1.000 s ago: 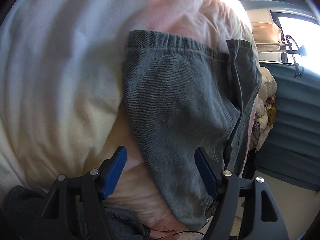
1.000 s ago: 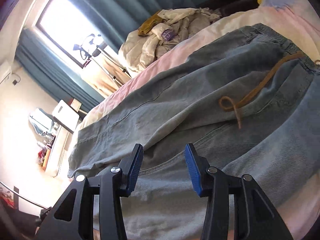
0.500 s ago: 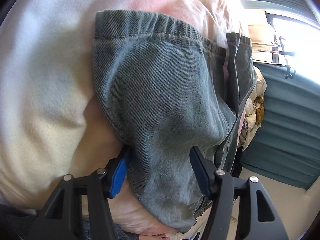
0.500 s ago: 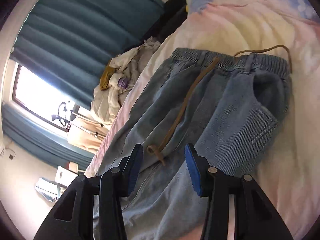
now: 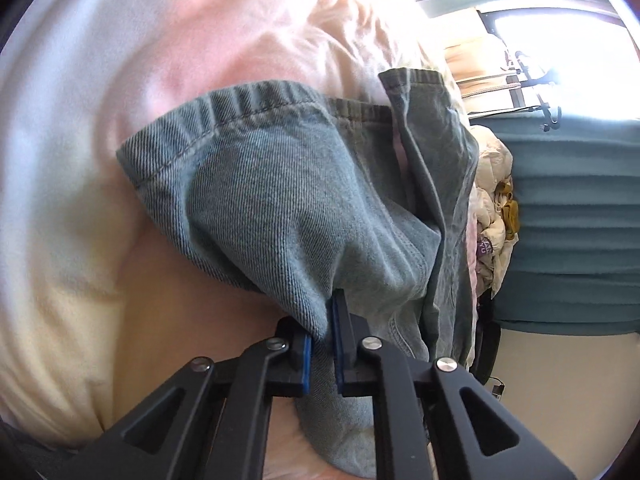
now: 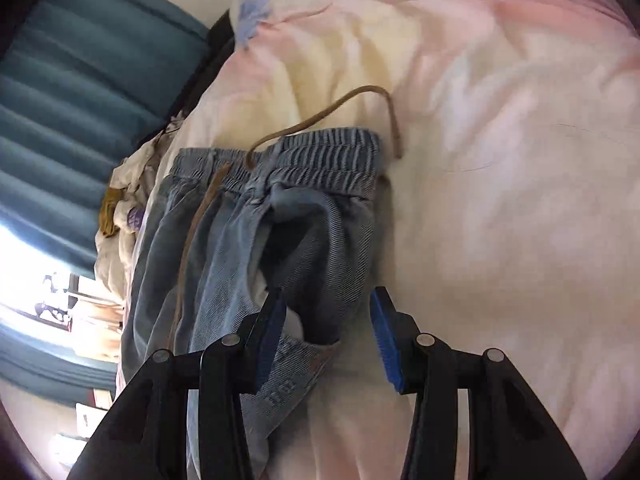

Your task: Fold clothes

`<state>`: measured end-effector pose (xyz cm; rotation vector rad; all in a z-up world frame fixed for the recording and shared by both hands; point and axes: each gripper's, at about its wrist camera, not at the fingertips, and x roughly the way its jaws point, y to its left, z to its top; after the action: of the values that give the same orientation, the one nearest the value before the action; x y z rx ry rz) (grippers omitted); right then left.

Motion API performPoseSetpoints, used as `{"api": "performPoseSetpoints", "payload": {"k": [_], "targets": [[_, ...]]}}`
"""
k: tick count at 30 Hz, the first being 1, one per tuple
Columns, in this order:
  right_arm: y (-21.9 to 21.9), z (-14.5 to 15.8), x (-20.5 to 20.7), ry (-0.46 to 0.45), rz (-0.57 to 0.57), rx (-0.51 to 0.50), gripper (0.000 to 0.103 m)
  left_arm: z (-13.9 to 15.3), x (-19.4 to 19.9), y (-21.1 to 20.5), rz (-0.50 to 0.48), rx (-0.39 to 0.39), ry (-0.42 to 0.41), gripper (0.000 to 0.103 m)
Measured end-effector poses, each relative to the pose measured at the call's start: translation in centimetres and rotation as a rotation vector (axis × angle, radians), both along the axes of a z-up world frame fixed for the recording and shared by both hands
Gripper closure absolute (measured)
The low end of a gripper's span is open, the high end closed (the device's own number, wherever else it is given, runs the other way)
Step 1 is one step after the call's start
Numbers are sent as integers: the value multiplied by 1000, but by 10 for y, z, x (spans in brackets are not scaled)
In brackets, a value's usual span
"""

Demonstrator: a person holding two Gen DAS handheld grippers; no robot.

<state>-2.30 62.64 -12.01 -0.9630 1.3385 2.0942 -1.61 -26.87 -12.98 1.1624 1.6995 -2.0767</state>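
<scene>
Light blue denim jeans (image 5: pixel 280 200) lie on a pale pink and cream bed cover (image 5: pixel 120 80). My left gripper (image 5: pixel 322 320) is closing, and its blue pads pinch a fold of one leg a little below the hem. In the right wrist view the elastic waistband end of the jeans (image 6: pixel 320 240) shows, with a brown drawstring (image 6: pixel 320 116) looping onto the bed cover (image 6: pixel 500 160). My right gripper (image 6: pixel 326 316) hovers just over the pocket side of the jeans. It stands open, denim lies in the gap, and the pads do not press on it.
A heap of pale clothes (image 5: pixel 492 200) lies at the far edge of the bed, also seen as the clothes pile (image 6: pixel 120 200). Teal curtains (image 5: pixel 572 220) and a bright window stand behind it. Floor shows beside the bed at lower right.
My left gripper has shut on the jeans leg and lifted it a little. My right gripper swept along the jeans from the legs to the waistband and rolled, staying open.
</scene>
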Motion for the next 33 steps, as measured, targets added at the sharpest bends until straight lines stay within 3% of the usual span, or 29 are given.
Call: {"api": "performPoseSetpoints", "payload": {"k": [4,8,10,11,12,14,21,24,29,33], "targets": [[7,-18,-5,-3,-59,-76,58,4,0,-3,23,7,40,97],[15,-34,-12,107,-47,-155,58,1,2,-6,39,24,52,97],[16,-32,-14,137,-37,-158,71,2,2,-6,42,26,57,98],[15,-28,-14,149,-30,-151,86,3,3,-6,46,27,61,98],[14,-20,-13,155,-19,-126,93,4,3,-6,51,30,64,98],[10,0,-10,181,6,-75,95,5,6,-8,65,41,69,98],[-3,93,8,299,47,11,96,15,35,-19,127,42,92,98],[-6,99,12,256,54,38,96,24,41,-19,131,34,109,98],[-5,85,4,209,59,-9,96,41,22,-20,126,13,97,98],[-14,121,-38,209,112,87,96,75,-17,-17,128,-54,94,98]]}}
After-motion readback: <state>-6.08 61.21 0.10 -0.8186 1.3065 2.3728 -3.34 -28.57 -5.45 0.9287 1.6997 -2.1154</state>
